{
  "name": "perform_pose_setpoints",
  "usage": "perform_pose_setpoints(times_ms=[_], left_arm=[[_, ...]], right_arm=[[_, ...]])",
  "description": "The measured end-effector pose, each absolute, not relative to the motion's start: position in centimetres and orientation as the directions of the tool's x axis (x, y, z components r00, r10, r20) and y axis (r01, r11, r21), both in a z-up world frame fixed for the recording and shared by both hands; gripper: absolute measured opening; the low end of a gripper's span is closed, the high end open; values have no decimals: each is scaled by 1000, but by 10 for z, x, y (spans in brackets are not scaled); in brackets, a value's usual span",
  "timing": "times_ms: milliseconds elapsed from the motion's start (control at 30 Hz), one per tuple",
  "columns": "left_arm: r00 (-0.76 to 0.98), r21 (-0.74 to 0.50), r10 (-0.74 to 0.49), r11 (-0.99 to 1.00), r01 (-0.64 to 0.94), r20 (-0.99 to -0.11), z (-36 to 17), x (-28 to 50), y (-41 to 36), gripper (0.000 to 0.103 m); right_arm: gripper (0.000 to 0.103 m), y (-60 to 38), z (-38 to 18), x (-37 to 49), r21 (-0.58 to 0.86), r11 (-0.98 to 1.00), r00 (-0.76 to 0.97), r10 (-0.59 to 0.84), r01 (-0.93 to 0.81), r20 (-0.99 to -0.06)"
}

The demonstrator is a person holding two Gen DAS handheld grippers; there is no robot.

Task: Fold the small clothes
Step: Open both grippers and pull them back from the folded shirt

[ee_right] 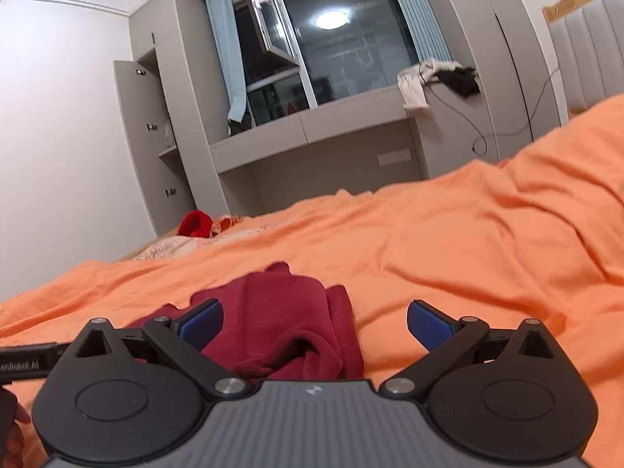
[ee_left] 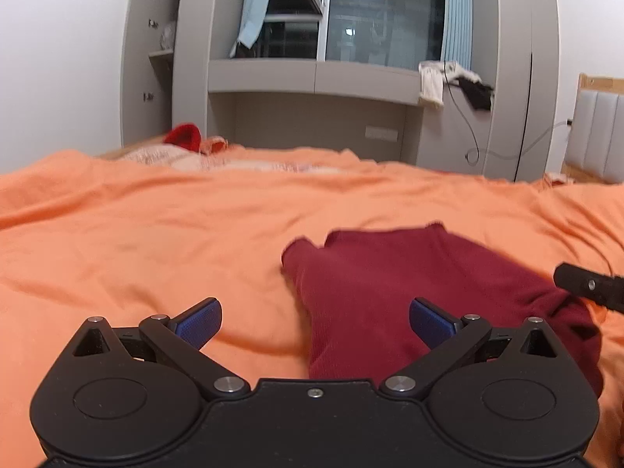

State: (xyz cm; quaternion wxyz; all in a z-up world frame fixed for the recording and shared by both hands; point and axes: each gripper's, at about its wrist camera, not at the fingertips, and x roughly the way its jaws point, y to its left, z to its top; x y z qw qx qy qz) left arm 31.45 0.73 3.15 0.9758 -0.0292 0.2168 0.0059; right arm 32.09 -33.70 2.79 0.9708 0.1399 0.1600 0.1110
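Observation:
A dark red knit garment (ee_left: 390, 284) lies bunched on the orange bedspread (ee_left: 156, 226). My left gripper (ee_left: 315, 321) hovers over its near left edge, jaws wide open, blue pads clear of the cloth. In the right wrist view the same garment (ee_right: 284, 319) lies folded over itself, a thick fold nearest the camera. My right gripper (ee_right: 315, 321) stands wide open above it; its left pad is over the cloth and its right pad over bare bedspread (ee_right: 468, 241). Neither gripper holds anything. The right gripper's finger (ee_left: 585, 284) shows at the left view's right edge.
A bright red item (ee_left: 183, 136) and pale patterned bedding (ee_left: 163, 156) lie at the bed's far side. Behind stand a grey wardrobe and window ledge (ee_left: 312, 78) with white and black clothes (ee_left: 452, 78) and a hanging cable. A padded headboard (ee_left: 600, 136) is at right.

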Motion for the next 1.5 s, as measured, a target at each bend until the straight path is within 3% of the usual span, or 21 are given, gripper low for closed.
perform_pose_setpoints(times_ms=[333,633,1033,1500], left_arm=[[968,-28,15,999,-23,-252,59,263,-2,102],[986,-56,34,997,-44,-163,60,197,0,102],[987,-112,68,990,-85,-149,42,127,20,102],[977,-96,50,993,-72,-208,22,73,20,102]], right_arm=[[103,-344,57,267,256,944,953,256,-210,-160],[103,-345,70,204,186,957,971,236,-224,-47],[103,-335,63,123,111,973,979,201,-202,16],[103,-330,42,66,109,982,983,163,-153,-86]])
